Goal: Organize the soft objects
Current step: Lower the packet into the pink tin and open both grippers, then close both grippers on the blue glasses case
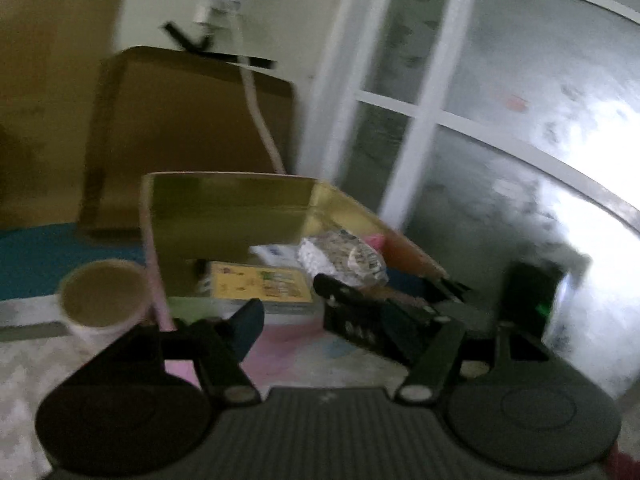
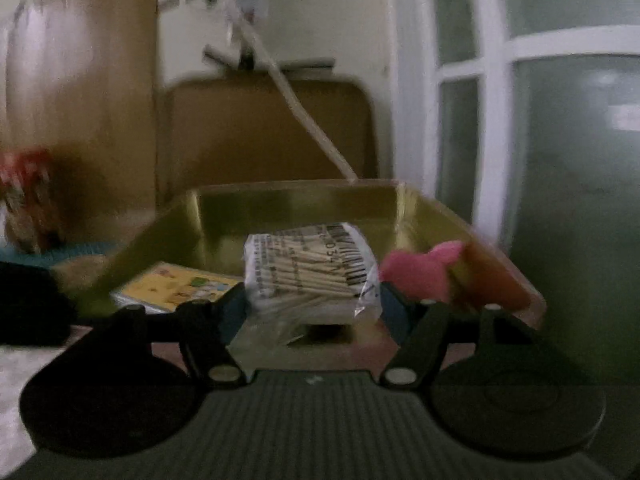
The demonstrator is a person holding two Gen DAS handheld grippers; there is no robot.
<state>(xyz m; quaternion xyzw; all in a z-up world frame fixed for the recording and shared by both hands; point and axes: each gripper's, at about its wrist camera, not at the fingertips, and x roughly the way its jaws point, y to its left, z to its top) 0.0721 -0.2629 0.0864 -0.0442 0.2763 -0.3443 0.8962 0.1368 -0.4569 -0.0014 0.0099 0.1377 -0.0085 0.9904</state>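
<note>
My right gripper [image 2: 314, 304] is shut on a clear packet of thin wooden sticks [image 2: 312, 272], held across the front of an open box with a gold inside [image 2: 296, 204]. In the box lie a yellow printed card [image 2: 176, 284] and, at its right wall, a pink soft thing [image 2: 420, 272]. In the left wrist view the same packet [image 1: 344, 256] hangs over the box [image 1: 224, 208], above the yellow card [image 1: 260, 284]. My left gripper [image 1: 320, 320] is open just before the box with nothing between its fingers. The right gripper's black body [image 1: 360, 320] crosses in front of its right finger.
A paper cup [image 1: 100, 300] stands left of the box. Tall cardboard boxes [image 1: 180, 132] lean on the wall behind, with a pale cable [image 1: 260, 120] hanging down. A white-framed glass door [image 1: 480, 140] fills the right. A teal mat [image 1: 40, 256] lies at left, and a red object [image 2: 24, 192].
</note>
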